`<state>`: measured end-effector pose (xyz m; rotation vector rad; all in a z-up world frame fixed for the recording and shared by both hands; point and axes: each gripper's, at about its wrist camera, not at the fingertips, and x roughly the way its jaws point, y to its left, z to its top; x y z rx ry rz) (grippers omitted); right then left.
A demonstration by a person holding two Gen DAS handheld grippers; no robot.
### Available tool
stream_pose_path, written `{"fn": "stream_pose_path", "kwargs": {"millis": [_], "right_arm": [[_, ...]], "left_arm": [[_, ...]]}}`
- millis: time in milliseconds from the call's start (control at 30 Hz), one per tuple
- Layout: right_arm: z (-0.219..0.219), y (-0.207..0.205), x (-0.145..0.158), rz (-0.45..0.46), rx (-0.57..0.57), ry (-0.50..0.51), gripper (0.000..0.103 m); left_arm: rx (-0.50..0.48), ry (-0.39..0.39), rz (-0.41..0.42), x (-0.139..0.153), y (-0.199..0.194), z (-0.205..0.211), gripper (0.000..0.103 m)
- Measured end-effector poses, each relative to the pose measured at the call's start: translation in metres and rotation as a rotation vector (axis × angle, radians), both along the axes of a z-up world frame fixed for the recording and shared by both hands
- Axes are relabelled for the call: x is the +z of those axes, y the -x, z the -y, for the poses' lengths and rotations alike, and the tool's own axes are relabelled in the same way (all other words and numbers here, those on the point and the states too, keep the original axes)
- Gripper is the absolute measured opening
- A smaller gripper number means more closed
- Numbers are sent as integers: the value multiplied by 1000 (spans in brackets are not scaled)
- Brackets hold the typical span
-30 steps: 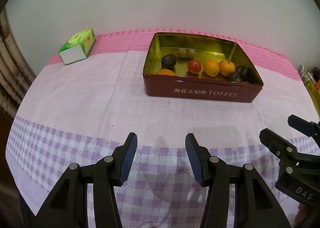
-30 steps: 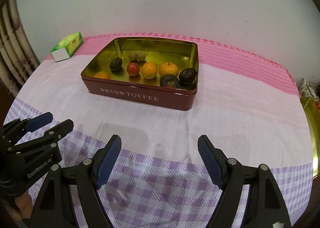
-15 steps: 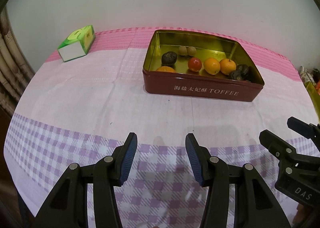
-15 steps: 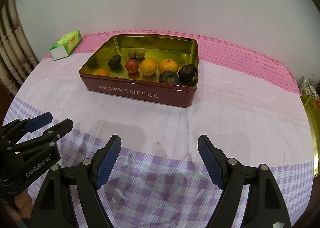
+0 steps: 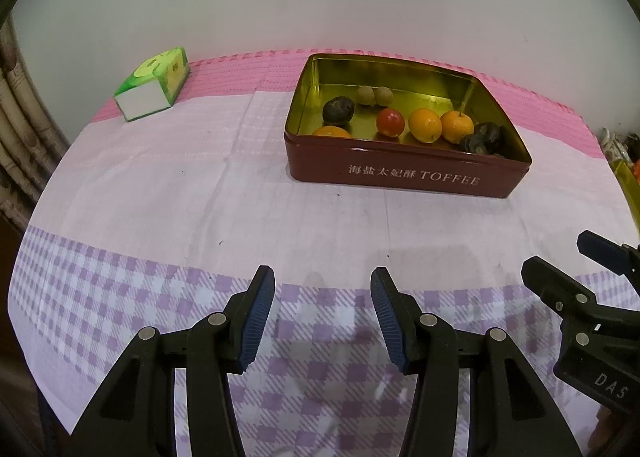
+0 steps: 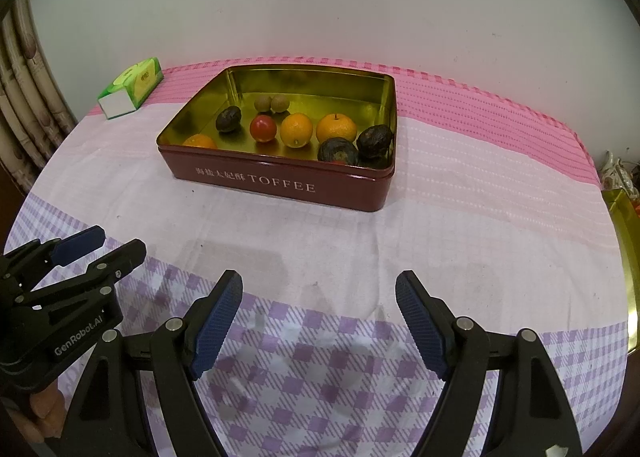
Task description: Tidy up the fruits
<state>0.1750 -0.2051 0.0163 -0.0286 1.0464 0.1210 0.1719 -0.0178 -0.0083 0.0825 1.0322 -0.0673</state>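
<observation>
Dark-red rectangular metal tin (image 6: 280, 187), gold inside, marked "TOFFEE": oranges (image 6: 296, 130), red fruit (image 6: 263, 128), dark fruits (image 6: 338, 151). Left gripper (image 5: 322, 311) narrow, right gripper (image 6: 319, 315) wide, both empty.

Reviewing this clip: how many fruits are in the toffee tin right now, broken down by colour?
Orange fruits: 3
Red fruit: 1
Dark brown fruits: 3
Small tan fruits: 2
Total: 9, all inside the toffee tin.

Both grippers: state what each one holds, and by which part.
Nothing is held. The left gripper and the right gripper both stand open over the checked tablecloth, with only cloth between their pads. All fruit lies in the toffee tin.
</observation>
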Motion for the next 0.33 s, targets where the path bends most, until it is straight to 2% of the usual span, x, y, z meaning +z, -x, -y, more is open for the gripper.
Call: {"fn": "stream_pose_path", "kwargs": {"millis": [333], "right_arm": [[1, -1, -1, -1, 1, 2, 77]], "left_arm": [[-13, -2, 2, -1, 1, 3, 51]]}}
